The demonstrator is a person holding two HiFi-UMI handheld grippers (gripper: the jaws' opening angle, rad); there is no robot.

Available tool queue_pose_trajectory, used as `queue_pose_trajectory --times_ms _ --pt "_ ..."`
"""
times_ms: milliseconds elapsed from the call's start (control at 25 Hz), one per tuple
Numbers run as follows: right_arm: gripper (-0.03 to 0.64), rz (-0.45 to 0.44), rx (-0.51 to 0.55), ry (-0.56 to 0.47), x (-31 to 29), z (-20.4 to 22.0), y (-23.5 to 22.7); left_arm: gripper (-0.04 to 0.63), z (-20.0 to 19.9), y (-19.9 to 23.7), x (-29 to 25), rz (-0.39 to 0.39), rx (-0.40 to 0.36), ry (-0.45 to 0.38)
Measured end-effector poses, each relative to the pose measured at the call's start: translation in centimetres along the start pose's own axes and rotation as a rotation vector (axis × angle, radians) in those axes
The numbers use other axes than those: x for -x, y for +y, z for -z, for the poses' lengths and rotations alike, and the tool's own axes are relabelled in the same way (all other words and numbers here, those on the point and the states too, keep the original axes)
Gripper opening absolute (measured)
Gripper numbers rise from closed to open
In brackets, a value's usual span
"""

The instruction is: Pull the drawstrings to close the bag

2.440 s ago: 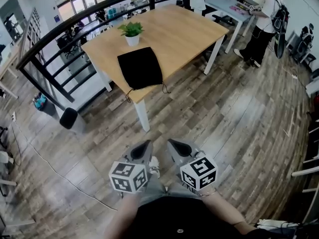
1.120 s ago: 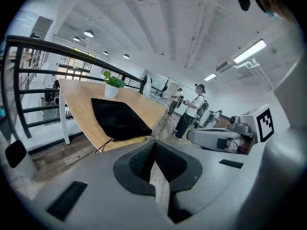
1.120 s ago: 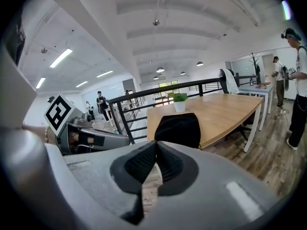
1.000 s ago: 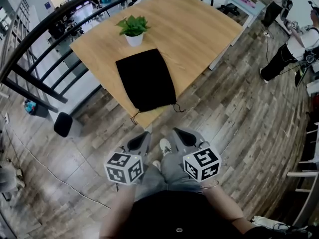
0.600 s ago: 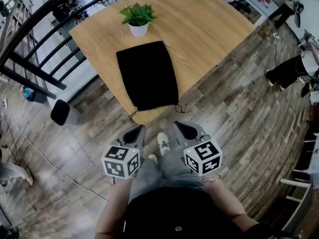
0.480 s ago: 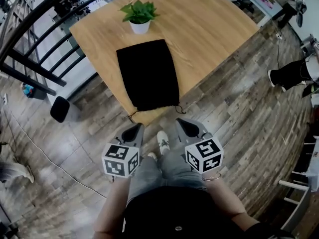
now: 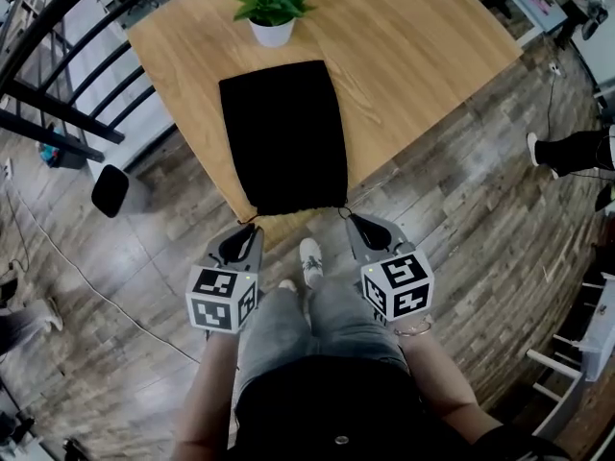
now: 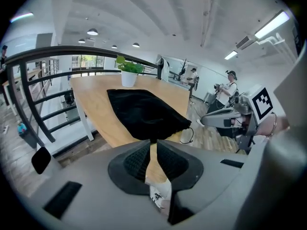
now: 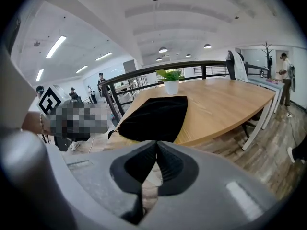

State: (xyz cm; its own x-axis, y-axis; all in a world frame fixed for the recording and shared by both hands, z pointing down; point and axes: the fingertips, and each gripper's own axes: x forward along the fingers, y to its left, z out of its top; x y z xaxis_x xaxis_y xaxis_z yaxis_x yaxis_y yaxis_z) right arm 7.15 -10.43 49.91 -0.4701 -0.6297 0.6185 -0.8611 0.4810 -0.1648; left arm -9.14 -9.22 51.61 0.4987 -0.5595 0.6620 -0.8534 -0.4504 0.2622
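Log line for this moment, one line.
phase: pre-grasp | black drawstring bag: flat on wooden table, ungrasped | left gripper: shut, empty | right gripper: shut, empty

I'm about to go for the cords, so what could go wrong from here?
1. The left gripper and right gripper have shut jaws, and the thin drawstrings hang at the table edge, easy to miss.
2. The bag lies loose near that edge; a pull may drag it off rather than cinch it.
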Motion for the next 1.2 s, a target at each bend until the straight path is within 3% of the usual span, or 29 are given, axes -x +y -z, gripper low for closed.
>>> queue_pose_trajectory --times_ms 120,240,320,600,720,840,1080,1200 --pt "0.000 0.004 0.044 0.034 -0.9 0.4 -1.0 0.101 0.1 0.7 -0.8 -0.014 -0.011 0.025" --pt "0.002 -0.021 0.071 0.057 -1.7 0.9 -1.6 0.135 0.3 1.3 -1.7 -0.028 -0.029 0.053" --pt "0.117 -0.054 0.065 0.069 -2.3 1.2 -1.7 0.160 0.7 1.5 -2.3 -0.024 -0.046 0.084" --pt "0.117 -0.070 0.167 0.121 -4.0 2.8 -2.5 0.166 0.7 2.1 -3.8 -0.017 -0.148 0.141" --pt "0.158 -0.061 0.229 0.132 -4.7 3.0 -2.9 0.166 1.0 1.8 -4.2 0.000 -0.173 0.176" --pt "0.163 -0.056 0.319 0.153 -5.3 2.9 -3.1 0.166 1.3 1.7 -4.6 0.004 -0.180 0.193" --pt "0.164 -0.053 0.616 0.198 -6.2 2.9 -3.2 0.166 1.1 2.0 -5.2 -0.026 -0.247 0.211" --pt "0.163 -0.060 0.653 0.189 -6.6 2.8 -2.9 0.164 1.0 2.0 -5.2 -0.035 -0.243 0.200"
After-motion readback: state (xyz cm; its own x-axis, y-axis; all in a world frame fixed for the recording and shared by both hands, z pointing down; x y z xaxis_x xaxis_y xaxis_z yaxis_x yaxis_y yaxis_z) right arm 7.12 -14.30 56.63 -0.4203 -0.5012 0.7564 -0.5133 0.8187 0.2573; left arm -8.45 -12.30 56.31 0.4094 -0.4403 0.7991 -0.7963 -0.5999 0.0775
